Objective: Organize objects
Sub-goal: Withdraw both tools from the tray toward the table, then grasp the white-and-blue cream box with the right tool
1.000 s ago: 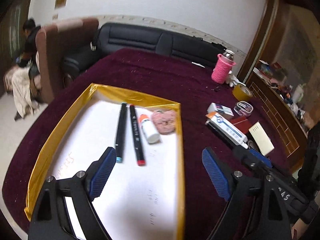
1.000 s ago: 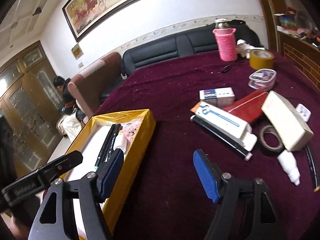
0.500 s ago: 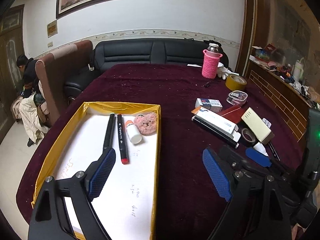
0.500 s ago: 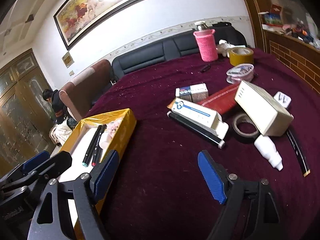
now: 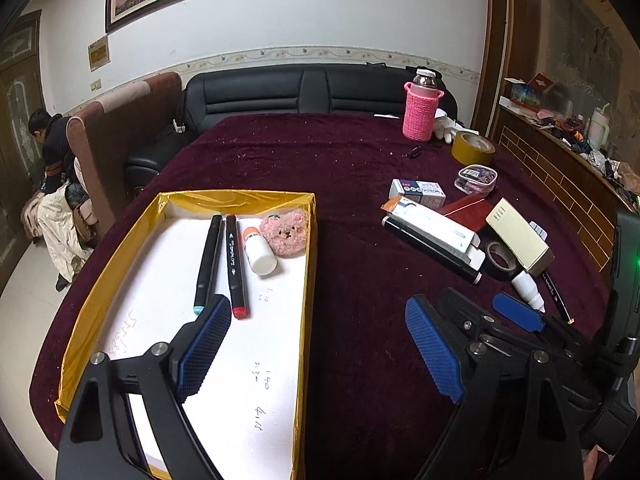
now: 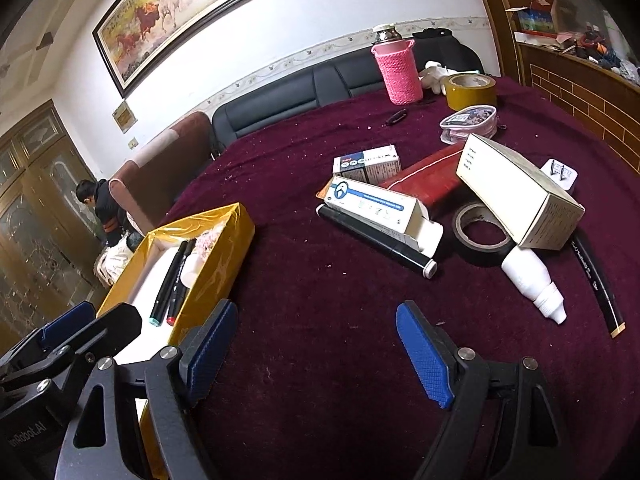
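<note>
Where right view shows plug (image 6: pixel 559 173)

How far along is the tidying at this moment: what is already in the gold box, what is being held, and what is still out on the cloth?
Done: two markers, a small white bottle and a pink plush bear lie in the gold box. In hand: nothing; the left hand-held gripper and right hand-held gripper are open. Left: cartons, black marker, tape roll, dropper bottle.
</note>
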Motion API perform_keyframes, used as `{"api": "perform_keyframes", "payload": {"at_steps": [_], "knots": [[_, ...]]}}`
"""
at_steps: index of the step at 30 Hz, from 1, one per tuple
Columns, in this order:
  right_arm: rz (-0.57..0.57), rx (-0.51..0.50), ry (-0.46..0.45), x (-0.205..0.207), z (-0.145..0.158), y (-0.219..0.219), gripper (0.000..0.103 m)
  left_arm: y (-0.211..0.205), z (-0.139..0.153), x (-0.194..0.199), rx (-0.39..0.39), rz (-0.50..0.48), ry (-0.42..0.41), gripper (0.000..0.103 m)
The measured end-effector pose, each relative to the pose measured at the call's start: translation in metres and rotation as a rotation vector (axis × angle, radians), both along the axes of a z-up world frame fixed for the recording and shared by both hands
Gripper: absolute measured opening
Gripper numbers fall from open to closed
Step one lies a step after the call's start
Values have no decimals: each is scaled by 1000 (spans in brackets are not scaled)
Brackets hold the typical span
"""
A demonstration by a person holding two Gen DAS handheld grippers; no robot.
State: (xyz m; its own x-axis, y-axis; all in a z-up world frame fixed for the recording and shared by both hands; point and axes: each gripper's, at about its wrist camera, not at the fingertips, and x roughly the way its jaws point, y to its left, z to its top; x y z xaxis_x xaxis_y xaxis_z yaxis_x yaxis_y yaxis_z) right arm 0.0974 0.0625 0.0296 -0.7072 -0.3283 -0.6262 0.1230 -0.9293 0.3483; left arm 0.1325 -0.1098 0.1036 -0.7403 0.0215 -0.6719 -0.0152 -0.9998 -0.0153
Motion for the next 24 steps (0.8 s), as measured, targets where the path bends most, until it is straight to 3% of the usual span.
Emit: {"api": "perform_keyframes", "payload": {"at_steps": [24], "knots": [[-42, -33, -57, -5, -14, 11, 86, 15, -11, -2, 0, -29, -39, 88]]}}
